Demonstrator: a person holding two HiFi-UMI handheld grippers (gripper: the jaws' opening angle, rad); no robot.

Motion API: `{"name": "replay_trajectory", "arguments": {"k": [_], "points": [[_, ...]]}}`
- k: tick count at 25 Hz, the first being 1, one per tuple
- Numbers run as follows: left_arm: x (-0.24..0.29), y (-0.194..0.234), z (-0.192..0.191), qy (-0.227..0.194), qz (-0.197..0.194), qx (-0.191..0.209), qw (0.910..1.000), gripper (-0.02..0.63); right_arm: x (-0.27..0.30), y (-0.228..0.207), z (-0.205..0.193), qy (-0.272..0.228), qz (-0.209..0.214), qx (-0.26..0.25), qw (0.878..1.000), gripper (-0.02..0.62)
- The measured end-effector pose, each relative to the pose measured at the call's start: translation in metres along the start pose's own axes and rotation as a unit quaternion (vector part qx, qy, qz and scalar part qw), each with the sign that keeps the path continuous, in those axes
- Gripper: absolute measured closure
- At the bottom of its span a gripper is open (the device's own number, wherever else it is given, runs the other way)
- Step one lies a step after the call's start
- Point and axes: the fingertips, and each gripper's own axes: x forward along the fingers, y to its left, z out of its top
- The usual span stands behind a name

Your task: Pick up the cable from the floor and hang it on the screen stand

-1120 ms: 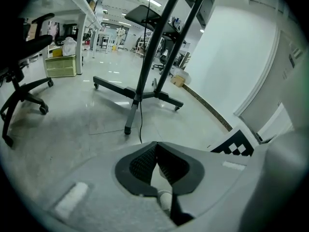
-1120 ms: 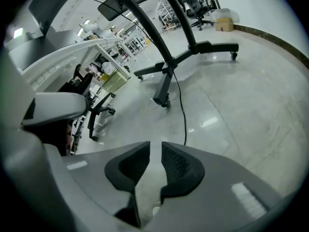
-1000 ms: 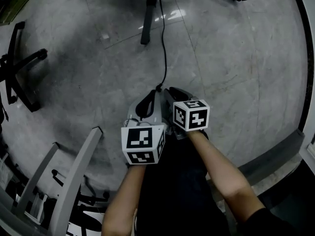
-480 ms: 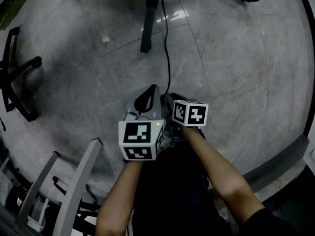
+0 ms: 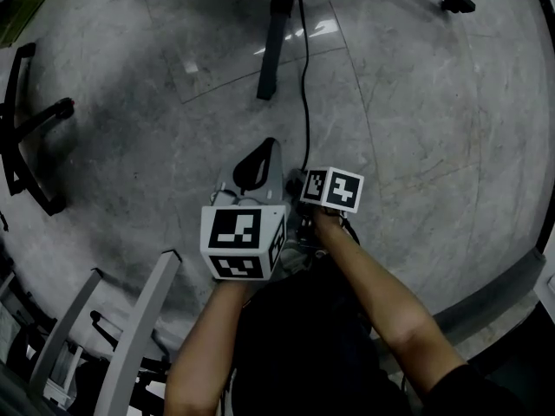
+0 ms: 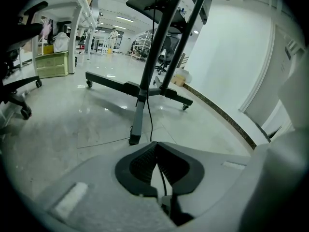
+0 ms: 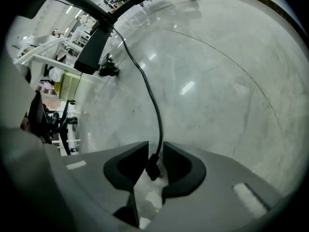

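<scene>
We are holding the right gripper [image 7: 154, 148] low over the floor [image 5: 416, 128]. Its fingers are pinching the cable [image 7: 153, 105] at the plug [image 7: 153, 167], and only the plug's width is keeping them apart. Gripping at the very end is likely giving us the most free length to carry up and drape.

From the plug, the cable is running in a loose curve across the floor toward the foot of the screen stand [image 6: 164, 42], so most of it is lying down and nothing is hanging yet.

We are keeping the left gripper [image 6: 155, 143] just beside the right one, and its fingers are meeting tip to tip. The cable is lining up with those tips. The head view is showing it passing just to their side, so we are judging that gripper to be empty and waiting to take a second hold farther along.

The floor is showing as grey, polished stone tiles that are catching the ceiling lights, so a thin cable is likely to slide easily on it. A dark skirting strip [image 6: 227, 120] is marking its far edge under a white wall. An office chair base [image 5: 35, 128] is standing near the left edge, and desks and a green crate [image 6: 50, 64] are sitting farther back.
</scene>
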Motion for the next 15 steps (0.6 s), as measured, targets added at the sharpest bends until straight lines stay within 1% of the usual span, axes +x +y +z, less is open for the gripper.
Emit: {"name": "replay_trajectory", "arguments": {"k": [3, 5, 8, 10, 12, 13, 15], "points": [[0.001, 0.006, 0.001, 0.000, 0.003, 0.000, 1.0000, 0.607, 0.007, -0.006, 0.004, 0.015, -0.040, 0.013, 0.999, 0.503], [0.001, 0.011, 0.004, -0.004, 0.006, -0.002, 1.0000, 0.607, 0.009, -0.009, 0.006, 0.020, -0.070, 0.016, 0.997, 0.548], [0.002, 0.018, 0.005, -0.007, 0.010, -0.011, 0.9999, 0.607, 0.008, -0.010, 0.006, 0.015, -0.098, 0.014, 0.995, 0.565], [0.002, 0.020, 0.005, -0.006, 0.012, -0.013, 0.9998, 0.607, 0.004, -0.007, 0.008, 0.008, -0.120, -0.015, 0.993, 0.565], [0.001, 0.023, 0.005, -0.007, 0.014, -0.014, 0.9998, 0.607, 0.002, -0.006, 0.008, 0.013, -0.143, -0.041, 0.989, 0.564], [0.000, 0.025, 0.005, -0.007, 0.016, -0.016, 0.9997, 0.607, 0.001, -0.006, 0.008, 0.017, -0.147, -0.052, 0.988, 0.565], [-0.004, 0.027, 0.003, -0.007, 0.020, -0.024, 0.9995, 0.607, 0.000, -0.004, 0.008, 0.020, -0.141, -0.077, 0.987, 0.571]]}}
